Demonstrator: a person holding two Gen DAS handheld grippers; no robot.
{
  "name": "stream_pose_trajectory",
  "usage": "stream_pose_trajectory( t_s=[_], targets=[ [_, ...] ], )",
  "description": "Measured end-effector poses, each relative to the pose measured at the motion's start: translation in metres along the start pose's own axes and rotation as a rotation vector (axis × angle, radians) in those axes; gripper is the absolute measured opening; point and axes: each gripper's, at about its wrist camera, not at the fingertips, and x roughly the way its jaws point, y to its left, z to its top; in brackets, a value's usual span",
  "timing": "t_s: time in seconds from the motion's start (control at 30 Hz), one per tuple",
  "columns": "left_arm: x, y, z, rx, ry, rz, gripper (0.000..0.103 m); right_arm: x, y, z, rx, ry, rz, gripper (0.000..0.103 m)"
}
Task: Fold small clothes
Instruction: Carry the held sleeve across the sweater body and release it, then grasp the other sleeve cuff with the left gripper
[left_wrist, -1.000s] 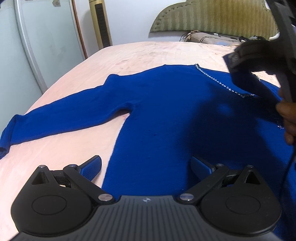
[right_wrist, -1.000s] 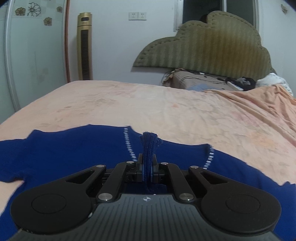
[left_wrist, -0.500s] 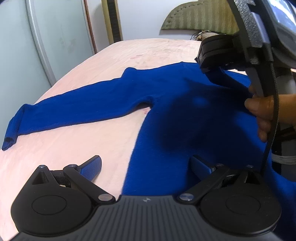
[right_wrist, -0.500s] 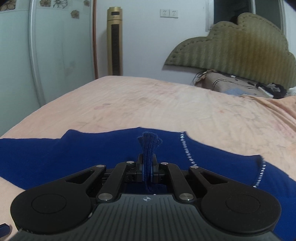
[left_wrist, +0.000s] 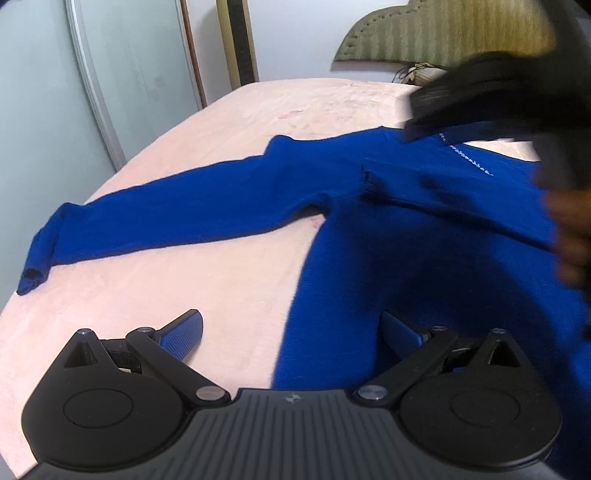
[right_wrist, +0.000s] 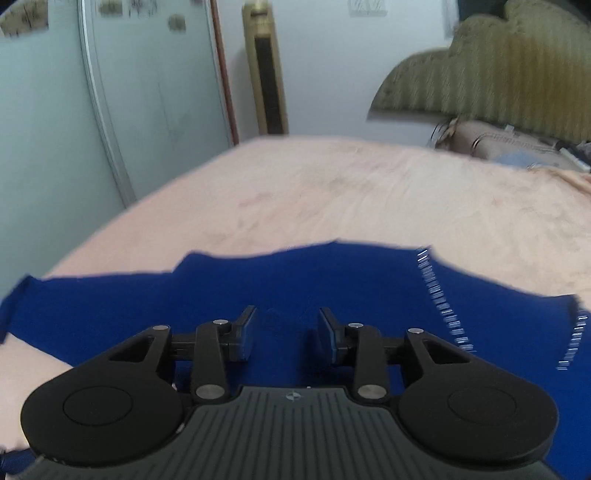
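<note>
Lying sweater, sleeve leftward

Sweater lies flat on bed, one sleeve stretched out to the left, other sleeve's cuff folded in over the chest. Neckline faces headboard at far end. Tower fan stands behind bed by wall, wardrobe door to its left.
</note>
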Motion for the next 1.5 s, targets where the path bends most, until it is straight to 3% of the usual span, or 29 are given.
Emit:
stream_pose_trajectory(
  t_s=[0.07,0.13,0.3,0.4,0.47,0.5,0.6,0.83,1.17,1.33,1.5],
  targets=[
    [0.002,0.000,0.000,-0.012,0.003,-0.001,0.103,-0.022,-0.013,-0.002,0.010,-0.022,-0.014,0.054],
    [0.003,-0.002,0.001,-0.020,0.012,-0.014,0.103,-0.029,-0.024,-0.008,0.025,0.023,-0.009,0.059],
    [-0.003,-0.005,0.000,0.013,-0.006,0.008,0.103,-0.013,-0.027,-0.032,-0.034,0.190,-0.048,0.058],
    [-0.001,0.000,0.001,0.001,-0.002,0.029,0.103,-0.033,-0.032,-0.035,0.026,0.122,-0.017,0.061],
    [0.001,0.004,0.003,-0.023,0.014,0.027,0.103,-0.044,-0.033,-0.038,0.042,0.079,-0.004,0.074],
    [0.001,0.006,0.004,-0.033,0.017,0.023,0.103,-0.043,-0.031,-0.040,0.014,0.091,-0.015,0.075],
    [0.000,0.008,0.005,-0.036,0.005,0.037,0.103,-0.039,-0.032,-0.050,-0.046,0.162,-0.080,0.072],
    [0.003,0.012,0.007,-0.030,0.010,0.086,0.103,-0.096,-0.036,-0.065,-0.014,0.029,-0.067,0.077],
    [0.002,0.021,0.006,-0.015,0.001,0.102,0.103,-0.118,-0.049,-0.097,0.041,0.056,-0.038,0.079],
    [-0.001,0.067,0.002,-0.005,-0.078,0.225,0.103,-0.113,-0.060,-0.112,0.110,0.087,0.003,0.080],
    [0.004,0.146,0.000,-0.109,-0.082,0.350,0.103,-0.113,-0.059,-0.118,0.116,0.062,0.015,0.083]
  ],
)
